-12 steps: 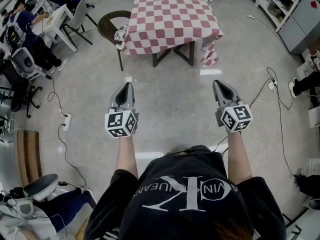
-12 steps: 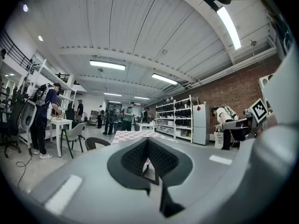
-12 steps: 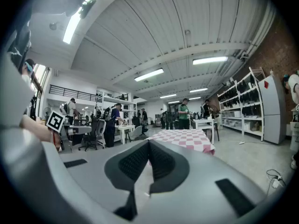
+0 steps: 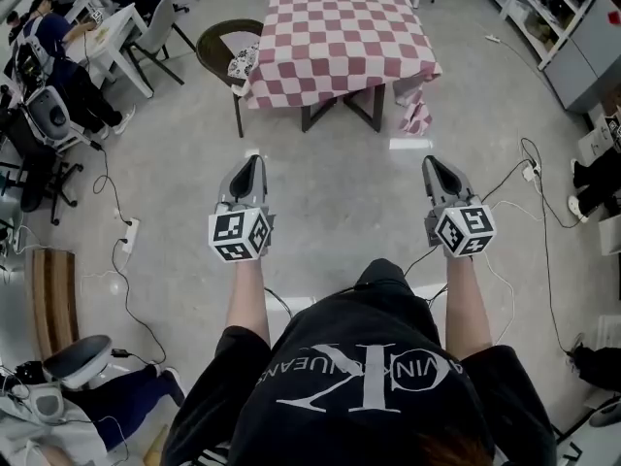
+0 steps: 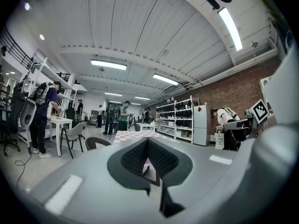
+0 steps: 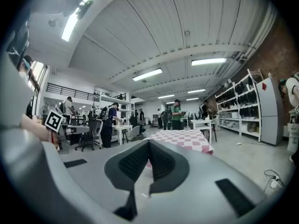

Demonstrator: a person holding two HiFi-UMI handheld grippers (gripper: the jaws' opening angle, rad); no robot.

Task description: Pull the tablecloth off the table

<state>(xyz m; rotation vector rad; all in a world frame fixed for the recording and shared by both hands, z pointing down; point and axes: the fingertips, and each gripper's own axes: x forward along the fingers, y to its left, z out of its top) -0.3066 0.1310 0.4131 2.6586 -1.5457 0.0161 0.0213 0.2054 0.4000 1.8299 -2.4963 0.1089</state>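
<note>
A pink-and-white checked tablecloth (image 4: 335, 37) covers a small table far ahead of me, draping over its near edge with one corner hanging low at the right (image 4: 417, 115). The same cloth (image 6: 187, 138) shows beyond the right jaws, and as a thin strip (image 5: 135, 135) past the left ones. My left gripper (image 4: 248, 166) and right gripper (image 4: 433, 165) are held out level, side by side, well short of the table. Both are shut with nothing between their pads.
A round dark chair (image 4: 223, 51) stands at the table's left corner. White desks with seated people (image 4: 58, 47) fill the far left. Cables (image 4: 529, 178) trail over the grey floor at right, and a power strip (image 4: 126, 236) lies at left. Shelving (image 4: 568, 17) lines the right wall.
The table and cloth sit slightly lower and nearer in the head view, and both grippers have shifted a little to the right; both stay shut.
</note>
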